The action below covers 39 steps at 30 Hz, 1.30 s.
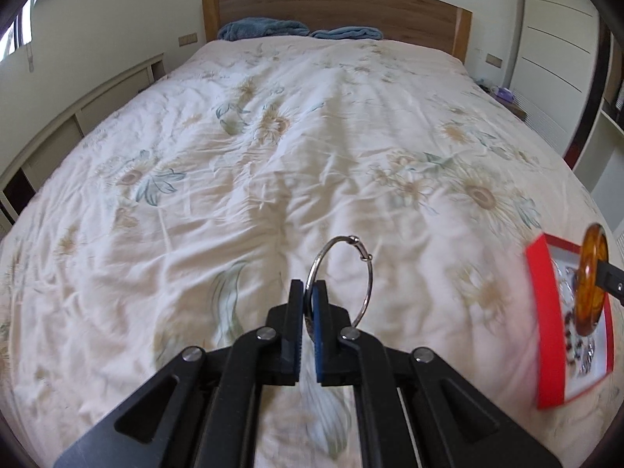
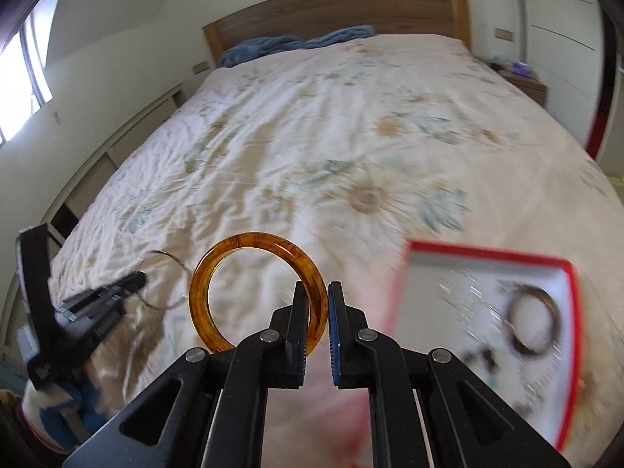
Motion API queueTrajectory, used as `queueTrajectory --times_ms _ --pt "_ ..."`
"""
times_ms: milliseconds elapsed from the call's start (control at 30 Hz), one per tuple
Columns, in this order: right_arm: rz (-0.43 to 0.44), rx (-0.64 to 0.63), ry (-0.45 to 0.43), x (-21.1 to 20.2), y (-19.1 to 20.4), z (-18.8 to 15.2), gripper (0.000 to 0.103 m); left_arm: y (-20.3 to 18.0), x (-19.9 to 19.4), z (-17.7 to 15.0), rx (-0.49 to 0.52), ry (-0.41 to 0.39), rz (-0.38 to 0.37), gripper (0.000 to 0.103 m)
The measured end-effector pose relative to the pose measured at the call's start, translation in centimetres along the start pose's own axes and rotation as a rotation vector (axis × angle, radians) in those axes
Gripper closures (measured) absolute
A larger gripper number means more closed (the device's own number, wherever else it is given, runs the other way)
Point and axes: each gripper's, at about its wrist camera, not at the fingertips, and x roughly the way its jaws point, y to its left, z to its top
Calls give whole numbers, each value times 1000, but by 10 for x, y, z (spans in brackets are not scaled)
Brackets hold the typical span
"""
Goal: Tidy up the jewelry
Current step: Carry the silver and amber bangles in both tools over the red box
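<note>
My left gripper point(image 1: 309, 288) is shut on a thin silver hoop bangle point(image 1: 369, 273), which stands upright above the floral quilt. My right gripper point(image 2: 318, 292) is shut on a thick amber bangle point(image 2: 201, 292), also held upright off the bed. A red-rimmed jewelry box point(image 2: 487, 252) with a white lining lies on the quilt at the lower right, holding a dark bangle point(image 2: 534, 323) and several small blurred pieces. In the left wrist view the box point(image 1: 544, 331) is at the right edge, with the amber bangle point(image 1: 592, 273) hanging in front of it. The left gripper point(image 2: 132, 282) shows at the left of the right wrist view.
A wide bed with a cream floral quilt point(image 1: 273, 136) fills both views. Blue blankets point(image 1: 265, 27) lie against the wooden headboard point(image 1: 335, 4). Low cabinets point(image 1: 97, 105) run along the left wall. A nightstand point(image 2: 524, 78) stands at the right by white wardrobes.
</note>
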Motion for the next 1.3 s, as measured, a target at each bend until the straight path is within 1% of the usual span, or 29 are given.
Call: queueTrajectory --times_ms 133,267,400,500,533,600,733,833,933,1000,1100,1300 --pt "-57 38 -3 -29 -34 -22 94 -16 -27 -6 41 -19 -10 100" --pt "-126 83 4 -53 -76 -45 94 -49 -52 -11 91 -35 -51 100" --pt "-179 105 12 -69 -111 -62 94 -91 -71 -15 143 -46 -121 100" --pt "-212 109 18 -76 -132 -68 94 -128 -82 -18 179 -44 -196 100" --pt "-221 109 19 -77 -138 -68 94 -144 -84 -20 189 -36 -233 100" --pt "-238 105 22 -78 -149 -68 94 -168 -85 -23 207 -21 -283 99" --pt "-267 77 33 -76 -165 -64 94 -218 -75 -36 252 26 -363 99" --pt "-278 59 40 -68 -174 -58 94 -249 -63 -49 289 64 -395 99" --pt "-276 39 53 -57 -180 -54 94 -266 -48 -61 312 104 -413 99" --pt "-271 23 68 -46 -181 -52 94 -273 -35 -68 318 135 -409 99" --pt "-259 -1 99 -27 -181 -51 94 -271 -14 -74 301 179 -398 99" --pt "-252 -31 152 7 -179 -49 94 -264 11 -70 260 233 -383 99"
